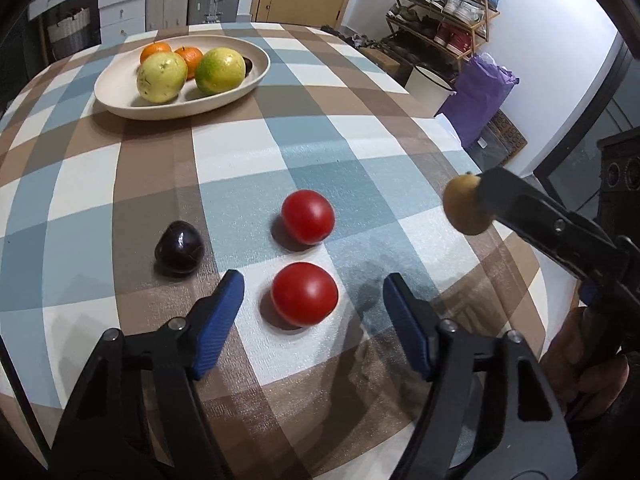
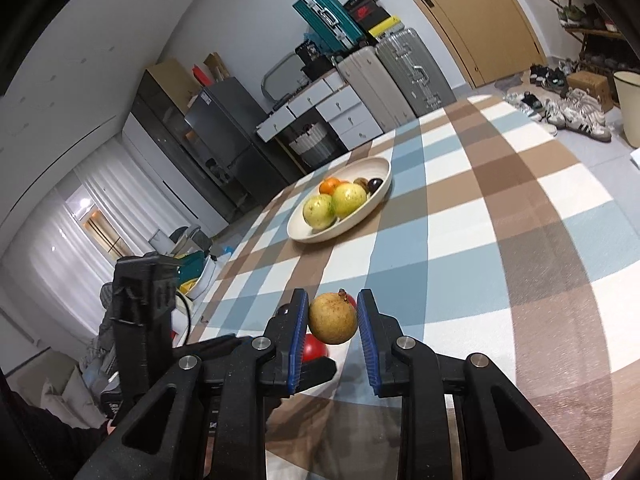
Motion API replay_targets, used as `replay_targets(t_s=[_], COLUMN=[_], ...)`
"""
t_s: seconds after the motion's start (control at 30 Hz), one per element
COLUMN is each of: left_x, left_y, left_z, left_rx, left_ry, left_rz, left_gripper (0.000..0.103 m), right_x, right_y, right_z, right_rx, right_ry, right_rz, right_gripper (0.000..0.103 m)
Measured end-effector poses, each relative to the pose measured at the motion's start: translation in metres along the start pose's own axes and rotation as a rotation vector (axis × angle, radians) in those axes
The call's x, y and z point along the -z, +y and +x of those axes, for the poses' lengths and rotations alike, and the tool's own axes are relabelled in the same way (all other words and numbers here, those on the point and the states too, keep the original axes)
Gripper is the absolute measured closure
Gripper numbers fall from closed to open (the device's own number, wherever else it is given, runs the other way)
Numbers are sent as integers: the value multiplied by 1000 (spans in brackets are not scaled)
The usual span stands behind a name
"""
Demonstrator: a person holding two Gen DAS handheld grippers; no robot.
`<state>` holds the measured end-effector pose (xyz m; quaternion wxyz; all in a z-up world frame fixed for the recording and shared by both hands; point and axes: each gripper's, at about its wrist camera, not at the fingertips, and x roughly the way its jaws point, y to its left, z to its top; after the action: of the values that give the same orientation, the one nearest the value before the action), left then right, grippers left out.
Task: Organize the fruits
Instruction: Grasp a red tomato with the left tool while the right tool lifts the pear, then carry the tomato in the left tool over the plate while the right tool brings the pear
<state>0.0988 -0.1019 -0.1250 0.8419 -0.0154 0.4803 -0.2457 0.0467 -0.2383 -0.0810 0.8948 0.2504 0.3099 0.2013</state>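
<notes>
My left gripper (image 1: pixel 312 292) is open low over the checked table, its blue pads either side of a red tomato (image 1: pixel 304 294). A second red tomato (image 1: pixel 308 217) lies just beyond and a dark plum (image 1: pixel 179 247) to the left. My right gripper (image 2: pixel 333 316) is shut on a small brown-yellow fruit (image 2: pixel 333 319), held above the table; it also shows in the left wrist view (image 1: pixel 466 205). The cream oval bowl (image 1: pixel 120 88) at the far side holds two yellow-green fruits (image 1: pixel 162 76), two oranges (image 1: pixel 188 58) and a dark fruit.
The bowl (image 2: pixel 376 164) sits mid-table in the right wrist view. The table's right edge drops to the floor with a purple bag (image 1: pixel 480 96), a white bin and a shoe rack (image 1: pixel 444 8). Suitcases and drawers stand beyond the far edge.
</notes>
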Motion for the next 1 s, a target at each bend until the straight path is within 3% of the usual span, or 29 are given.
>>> replay_targets(t_s=[0.13, 0.37, 0.67, 1.0], left_x=[-2, 0, -3, -36], left_y=[3, 11, 28, 66], left_z=[2, -7, -40, -75], left_rx=[27, 54, 47, 33], left_ry=[18, 3, -63, -119], left_rz=[-8, -30, -50, -97], left_gripper=[75, 75, 75, 75], right_x=[1, 2, -8, -45], right_y=[-2, -4, 24, 49], right_z=[-2, -2, 0, 21], right_rx=[2, 8, 1, -27], right_ry=[-3, 5, 8, 18], right_rz=[1, 19, -55, -109], right_gripper=[78, 78, 78, 78])
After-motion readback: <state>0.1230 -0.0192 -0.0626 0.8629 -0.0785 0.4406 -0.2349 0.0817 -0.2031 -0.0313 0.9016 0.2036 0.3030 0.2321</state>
